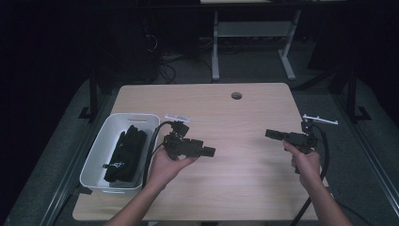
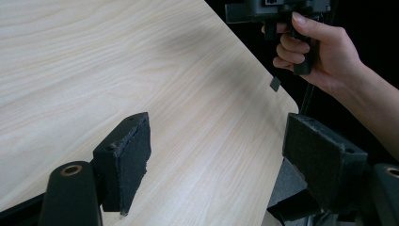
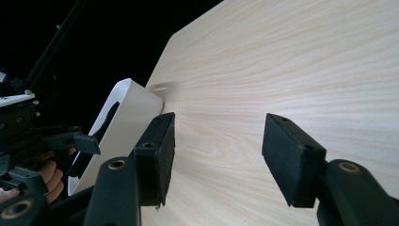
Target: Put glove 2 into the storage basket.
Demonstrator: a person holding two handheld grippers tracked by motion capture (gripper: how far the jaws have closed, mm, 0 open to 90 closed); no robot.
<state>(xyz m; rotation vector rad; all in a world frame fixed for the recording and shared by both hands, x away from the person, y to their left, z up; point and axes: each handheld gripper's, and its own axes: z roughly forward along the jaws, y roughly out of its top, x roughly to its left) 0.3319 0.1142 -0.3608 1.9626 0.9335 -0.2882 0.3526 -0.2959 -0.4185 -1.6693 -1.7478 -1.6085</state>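
Observation:
Two hand-held black grippers hover over a light wooden table. My left gripper is held left of centre and points right; in the left gripper view its jaws stand wide apart with bare wood between them. My right gripper is held at the right side and points left; its jaws are also apart and empty. A white bin at the table's left holds a dark bundle of black cloth.
A round cable hole sits near the table's far edge. The white bin's corner appears beyond the right gripper's jaws. A white desk frame stands on the dark floor behind. Black cables trail from both grippers.

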